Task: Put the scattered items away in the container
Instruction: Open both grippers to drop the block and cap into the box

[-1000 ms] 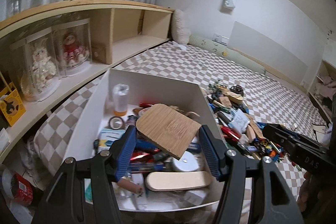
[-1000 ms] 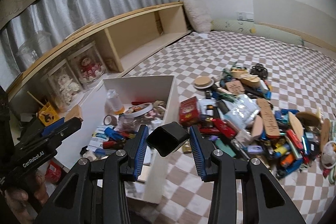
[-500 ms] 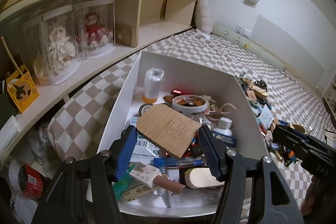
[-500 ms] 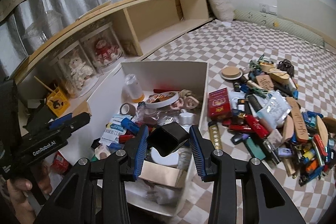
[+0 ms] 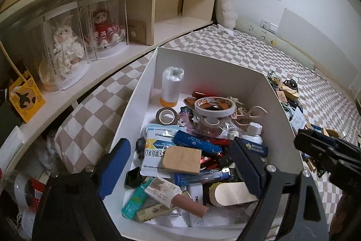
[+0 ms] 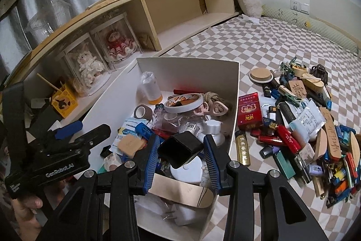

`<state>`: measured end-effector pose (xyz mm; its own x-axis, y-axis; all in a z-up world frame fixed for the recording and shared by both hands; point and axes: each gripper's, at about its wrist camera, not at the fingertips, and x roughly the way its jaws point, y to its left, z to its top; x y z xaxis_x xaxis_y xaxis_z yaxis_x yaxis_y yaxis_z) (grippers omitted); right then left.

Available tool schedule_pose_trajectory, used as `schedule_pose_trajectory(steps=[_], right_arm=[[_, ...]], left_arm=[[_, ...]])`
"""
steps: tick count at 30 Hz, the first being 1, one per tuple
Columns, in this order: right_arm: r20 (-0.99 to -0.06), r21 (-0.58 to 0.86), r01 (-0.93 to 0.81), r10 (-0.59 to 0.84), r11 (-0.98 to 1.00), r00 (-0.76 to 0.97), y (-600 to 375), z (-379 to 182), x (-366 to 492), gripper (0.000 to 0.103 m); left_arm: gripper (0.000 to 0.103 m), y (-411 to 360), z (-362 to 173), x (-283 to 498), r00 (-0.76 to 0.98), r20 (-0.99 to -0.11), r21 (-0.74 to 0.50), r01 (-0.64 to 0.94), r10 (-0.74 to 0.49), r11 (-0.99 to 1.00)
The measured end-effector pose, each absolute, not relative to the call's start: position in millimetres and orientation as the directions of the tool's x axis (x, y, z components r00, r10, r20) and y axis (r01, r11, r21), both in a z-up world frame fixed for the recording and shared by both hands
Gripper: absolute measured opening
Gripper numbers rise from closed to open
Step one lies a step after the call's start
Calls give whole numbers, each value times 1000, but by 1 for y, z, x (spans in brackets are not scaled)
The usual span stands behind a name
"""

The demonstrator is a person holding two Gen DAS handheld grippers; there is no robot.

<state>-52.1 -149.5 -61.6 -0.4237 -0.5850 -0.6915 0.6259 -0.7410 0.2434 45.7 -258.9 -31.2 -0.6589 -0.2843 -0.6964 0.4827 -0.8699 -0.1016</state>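
The white box (image 5: pixel 209 60) sits on the checked bedspread and holds several small items. My left gripper (image 5: pixel 179 148) hangs over its near end with its jaws opening and nothing pressed between them. A small wooden board (image 5: pixel 182 159) lies loose on the items below it, also visible in the right wrist view as the board (image 6: pixel 130 145). My right gripper (image 6: pixel 181 150) is shut on a black square-mouthed holder (image 6: pixel 187 141) above the box (image 6: pixel 189 60). To the right of the box lies the pile of scattered items (image 6: pixel 304 123).
A red carton (image 6: pixel 248 110) and a gold lighter (image 6: pixel 242 148) lie against the box's right wall. A wooden shelf (image 5: pixel 144 46) with boxed dolls (image 5: pixel 67 44) runs along the left. A hand (image 6: pixel 24 207) grips the left tool at the bottom left.
The left gripper opened and the wooden board dropped from it into the box. The right gripper carried the black holder leftwards, from beside the box to above it.
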Motion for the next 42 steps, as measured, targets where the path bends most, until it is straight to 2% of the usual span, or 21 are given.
schedule_pose_trajectory(steps=[17,18,19,21,42], right_arm=[[-744,258,667,-585,-698,-324,-184,-83,-62,41],[-741,264,662,-587,-702,-326,-182,-84,-63,51],[-736,270,654,-589,-707,-333,-180,-84,-64,77],[-724,257,638,-582,-726,-370,-174,-82,-64,96],[-698,279,580,-576,-765,-425,-137,-66,-65,96]], left_arm=[[90,-259,-29,49,-662,-696,-99,472,-278,-876],[90,-259,-30,49,-661,-697,-96,470,-278,-878],[90,-258,-30,49,-659,-698,-93,471,-280,-877],[90,-260,-31,50,-658,-699,-98,477,-281,-874],[90,-251,-22,58,-671,-687,-105,471,-279,-876]])
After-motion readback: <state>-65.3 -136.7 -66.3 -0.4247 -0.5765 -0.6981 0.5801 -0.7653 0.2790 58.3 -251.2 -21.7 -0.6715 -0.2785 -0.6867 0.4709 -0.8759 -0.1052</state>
